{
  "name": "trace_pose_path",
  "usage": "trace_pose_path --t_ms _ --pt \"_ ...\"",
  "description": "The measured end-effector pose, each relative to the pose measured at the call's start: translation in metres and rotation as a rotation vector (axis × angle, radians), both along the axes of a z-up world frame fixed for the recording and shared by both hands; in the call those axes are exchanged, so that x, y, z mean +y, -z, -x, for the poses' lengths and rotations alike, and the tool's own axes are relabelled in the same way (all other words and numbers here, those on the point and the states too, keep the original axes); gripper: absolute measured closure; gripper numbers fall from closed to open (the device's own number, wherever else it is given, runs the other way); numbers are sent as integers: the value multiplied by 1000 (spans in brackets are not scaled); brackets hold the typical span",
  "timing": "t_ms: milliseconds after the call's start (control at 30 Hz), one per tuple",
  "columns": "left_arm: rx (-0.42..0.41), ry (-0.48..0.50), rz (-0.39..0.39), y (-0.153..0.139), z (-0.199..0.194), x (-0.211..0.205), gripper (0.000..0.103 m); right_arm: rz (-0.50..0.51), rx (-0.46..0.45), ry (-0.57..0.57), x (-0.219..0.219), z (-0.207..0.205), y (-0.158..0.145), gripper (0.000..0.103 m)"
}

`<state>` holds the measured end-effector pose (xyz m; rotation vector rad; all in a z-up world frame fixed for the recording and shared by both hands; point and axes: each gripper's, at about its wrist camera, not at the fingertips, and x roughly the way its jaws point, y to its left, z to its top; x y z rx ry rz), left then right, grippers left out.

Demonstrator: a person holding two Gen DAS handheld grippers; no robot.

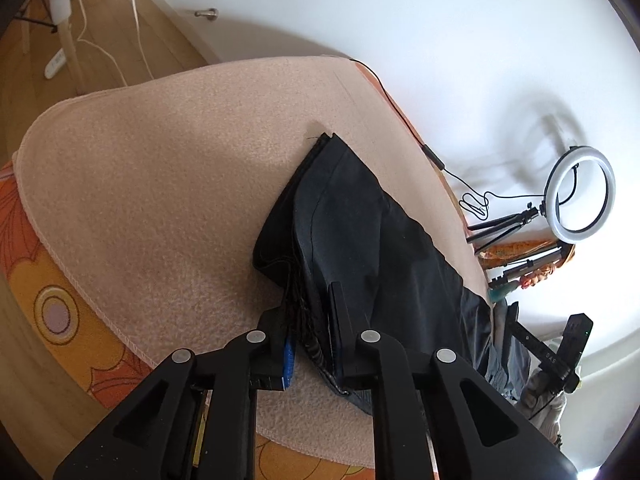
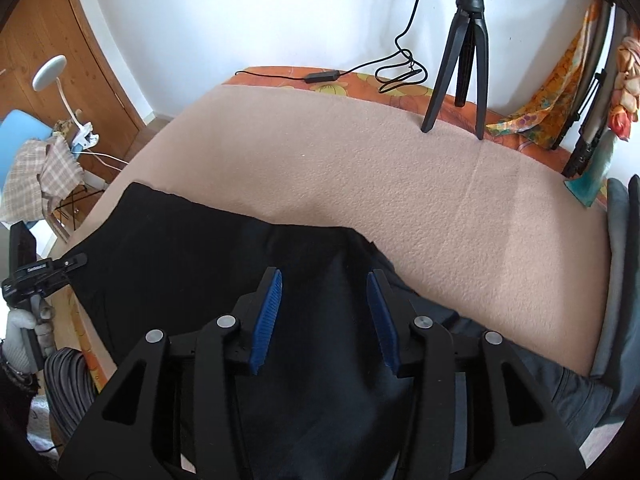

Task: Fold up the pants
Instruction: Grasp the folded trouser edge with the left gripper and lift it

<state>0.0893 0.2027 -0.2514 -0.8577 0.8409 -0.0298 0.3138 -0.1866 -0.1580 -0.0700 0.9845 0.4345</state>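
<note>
Black pants (image 1: 360,232) lie on a beige blanket (image 1: 160,184). In the left wrist view my left gripper (image 1: 310,320) is shut on the frayed hem end of a pants leg, with the cloth bunched between its fingers. The rest of the leg runs away to the right. In the right wrist view my right gripper (image 2: 324,300) is open just above the black pants (image 2: 180,248), its blue pads (image 2: 266,320) apart with nothing between them. The left gripper (image 2: 44,272) shows at the left edge there, at the pants' far end.
A ring light on a tripod (image 1: 580,196) stands at the table's far edge; its legs (image 2: 460,60) and a black cable (image 2: 360,72) rest by the blanket's rim. An orange flowered cloth (image 1: 56,288) lies under the blanket. Grey clothing (image 2: 616,280) sits at right.
</note>
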Motion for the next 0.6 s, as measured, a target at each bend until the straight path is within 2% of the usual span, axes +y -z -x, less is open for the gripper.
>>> trace_pose_path --t_ms 300,467,600 --pt "-148 123 -218 -62 -13 -46 97 -153 -4 66 -28 59 -25 56" --pt "-222 257 -318 -94 -27 -100 97 -258 26 89 -42 69 -27 56" --pt "-274 377 -363 -106 -34 -149 97 -323 61 96 -45 66 -21 56"
